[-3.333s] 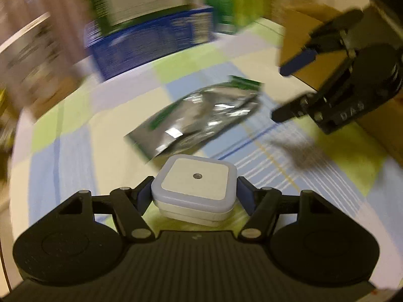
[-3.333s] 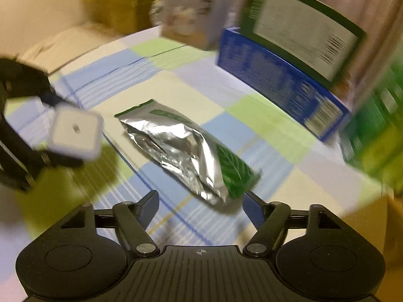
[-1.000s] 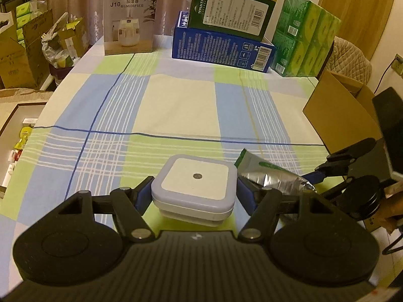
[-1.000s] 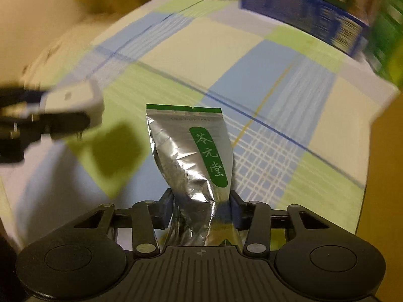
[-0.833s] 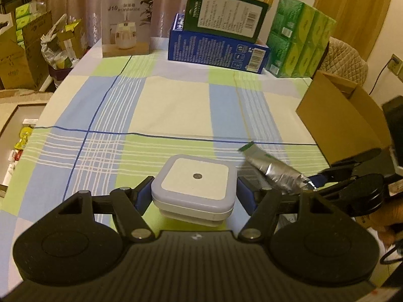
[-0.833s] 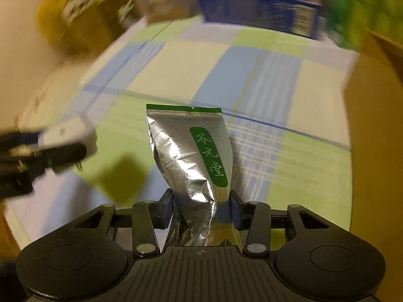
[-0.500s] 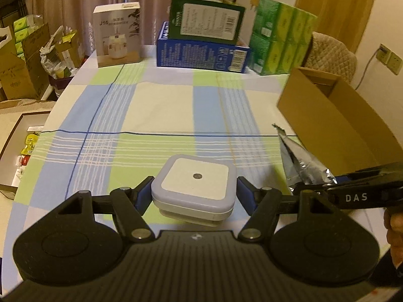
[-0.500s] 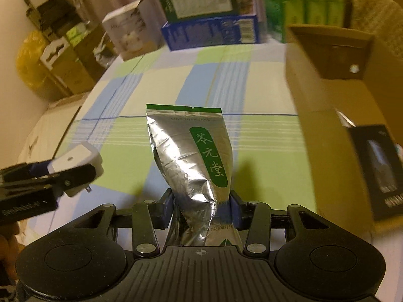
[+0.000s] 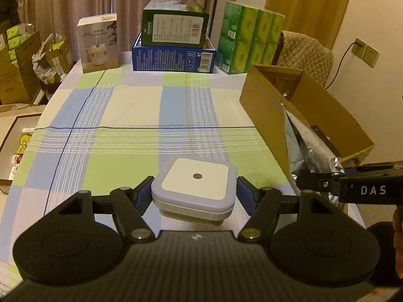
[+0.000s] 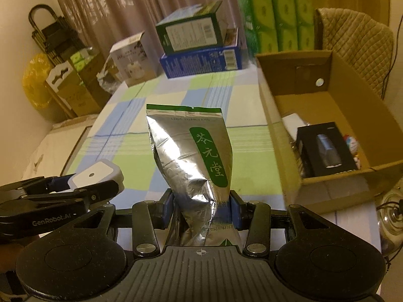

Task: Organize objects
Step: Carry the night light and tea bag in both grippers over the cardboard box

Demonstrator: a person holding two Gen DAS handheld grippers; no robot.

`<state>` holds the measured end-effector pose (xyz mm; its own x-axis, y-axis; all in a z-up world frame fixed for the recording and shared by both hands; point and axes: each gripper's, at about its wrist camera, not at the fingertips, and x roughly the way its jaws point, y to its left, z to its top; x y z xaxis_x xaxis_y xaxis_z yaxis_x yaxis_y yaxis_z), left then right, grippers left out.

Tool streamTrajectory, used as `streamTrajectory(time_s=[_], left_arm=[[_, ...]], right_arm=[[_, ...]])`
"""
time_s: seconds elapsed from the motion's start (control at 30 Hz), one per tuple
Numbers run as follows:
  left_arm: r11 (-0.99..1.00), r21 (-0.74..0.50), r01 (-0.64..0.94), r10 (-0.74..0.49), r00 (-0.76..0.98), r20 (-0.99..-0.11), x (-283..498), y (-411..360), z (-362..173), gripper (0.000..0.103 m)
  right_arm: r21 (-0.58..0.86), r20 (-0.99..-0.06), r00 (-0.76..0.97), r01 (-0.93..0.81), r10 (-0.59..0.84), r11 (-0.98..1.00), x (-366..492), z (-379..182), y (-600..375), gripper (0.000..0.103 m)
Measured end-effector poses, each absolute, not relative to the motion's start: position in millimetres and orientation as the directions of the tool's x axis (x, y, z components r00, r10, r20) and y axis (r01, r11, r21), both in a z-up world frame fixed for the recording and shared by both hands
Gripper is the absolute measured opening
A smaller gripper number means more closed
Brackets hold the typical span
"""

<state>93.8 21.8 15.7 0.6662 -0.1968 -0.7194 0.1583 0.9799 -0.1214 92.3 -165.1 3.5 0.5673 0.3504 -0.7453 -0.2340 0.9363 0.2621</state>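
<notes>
Trouble from here, as I judge it, would come mostly at the cardboard box point(image 10: 327, 136). My right gripper point(image 10: 201, 207) has its fingers pinched on the lower end of the foil tea pouch point(image 10: 191, 151), which stands up tall and crumpled above them. A soft bag held that low could flop or catch its top edge on the box wall as I swing it over. My left gripper point(image 9: 194, 196) has its fingers set fairly wide, pressed against both sides of the white square device point(image 9: 195, 187), held clear above the counter point(image 9: 126, 125). That casing looks smooth and rounded, so a jolt could let it slide out. Both grippers sit close together, so I could knock 1 against the other. The box already holds a black carton point(image 10: 325, 148) and some small items, leaving limited room.

The counter carries a blue, green and cream checked cloth. At its far end stand a white humidifier box point(image 9: 98, 42), a green box stacked on a blue 1 point(image 9: 173, 55), and a pack of green tissues point(image 9: 249, 40). Curtains hang behind, and a quilted chair point(image 9: 304, 52) stands beside the cardboard box.
</notes>
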Motion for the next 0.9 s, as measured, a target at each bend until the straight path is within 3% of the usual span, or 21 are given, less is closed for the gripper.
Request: streamTrajectory(time_s=[0.9], left_arm=[[0.955, -0.083, 0.283, -0.259, 0.667, -0.699, 77.9, -53.9, 44.3, 0.065]], right_arm=[[0.277, -0.693, 0.657, -0.135, 0.295, 0.951, 60.4, 35.2, -241.7, 0.041]])
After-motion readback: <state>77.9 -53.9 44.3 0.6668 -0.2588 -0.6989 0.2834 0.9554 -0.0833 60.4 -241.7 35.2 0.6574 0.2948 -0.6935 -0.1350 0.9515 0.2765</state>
